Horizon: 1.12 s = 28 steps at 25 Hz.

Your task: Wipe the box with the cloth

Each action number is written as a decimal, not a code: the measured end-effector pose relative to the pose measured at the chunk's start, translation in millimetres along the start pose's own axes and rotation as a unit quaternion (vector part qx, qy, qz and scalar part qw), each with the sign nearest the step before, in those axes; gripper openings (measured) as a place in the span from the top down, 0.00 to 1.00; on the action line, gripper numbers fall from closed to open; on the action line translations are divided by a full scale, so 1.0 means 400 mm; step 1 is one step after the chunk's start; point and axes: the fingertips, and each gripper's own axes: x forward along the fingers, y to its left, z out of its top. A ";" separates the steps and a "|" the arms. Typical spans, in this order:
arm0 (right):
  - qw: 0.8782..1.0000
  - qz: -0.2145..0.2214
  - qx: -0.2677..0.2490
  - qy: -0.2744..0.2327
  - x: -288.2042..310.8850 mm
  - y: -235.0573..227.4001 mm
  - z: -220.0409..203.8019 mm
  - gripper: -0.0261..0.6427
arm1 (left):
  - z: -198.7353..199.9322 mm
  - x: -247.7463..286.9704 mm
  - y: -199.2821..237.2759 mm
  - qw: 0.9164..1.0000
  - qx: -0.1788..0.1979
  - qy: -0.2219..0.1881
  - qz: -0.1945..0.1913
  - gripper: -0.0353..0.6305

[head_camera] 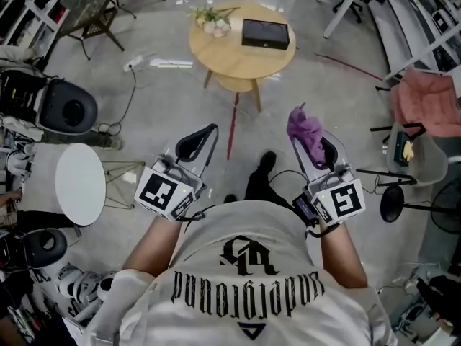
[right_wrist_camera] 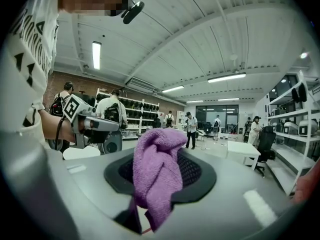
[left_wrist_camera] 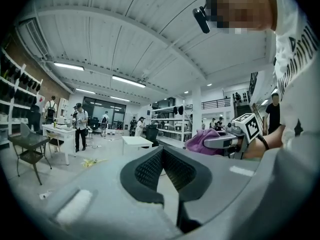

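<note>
Two grippers: the left gripper [head_camera: 198, 144] and the right gripper [head_camera: 311, 141]. Two marker cubes: one marker cube [head_camera: 164, 191] on the left gripper and a second marker cube [head_camera: 338, 200] on the right. One purple cloth [head_camera: 302, 125] sits between the right gripper's jaws. Ahead of both grippers stands one round wooden table [head_camera: 230, 60], bearing one black box [head_camera: 265, 33] and one small bunch of flowers [head_camera: 212, 20]. Off the left gripper's outer side is one round white table [head_camera: 79, 186]. Off the right gripper's outer side is one pink fabric heap [head_camera: 425, 96]. Far ahead of the right gripper stand at least five people [right_wrist_camera: 190, 129].
</note>
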 end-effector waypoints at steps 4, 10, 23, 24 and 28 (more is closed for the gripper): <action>1.000 0.010 0.017 0.003 0.078 -0.089 -0.039 0.75 | -0.010 0.094 0.055 1.000 0.002 0.015 0.010 0.94; 0.999 0.022 0.033 0.017 0.184 -0.287 -0.093 0.75 | -0.026 0.300 0.136 0.999 -0.008 0.036 0.020 0.94; 0.998 0.036 0.043 0.040 0.314 -0.753 -0.179 0.75 | -0.051 0.758 0.241 0.997 -0.008 0.067 0.038 0.93; 0.998 0.035 0.043 0.041 0.322 -0.776 -0.183 0.75 | -0.054 0.781 0.249 0.997 -0.009 0.070 0.038 0.93; 0.997 0.030 0.052 0.052 0.376 -0.835 -0.209 0.75 | -0.072 0.844 0.309 0.996 -0.009 0.084 0.039 0.93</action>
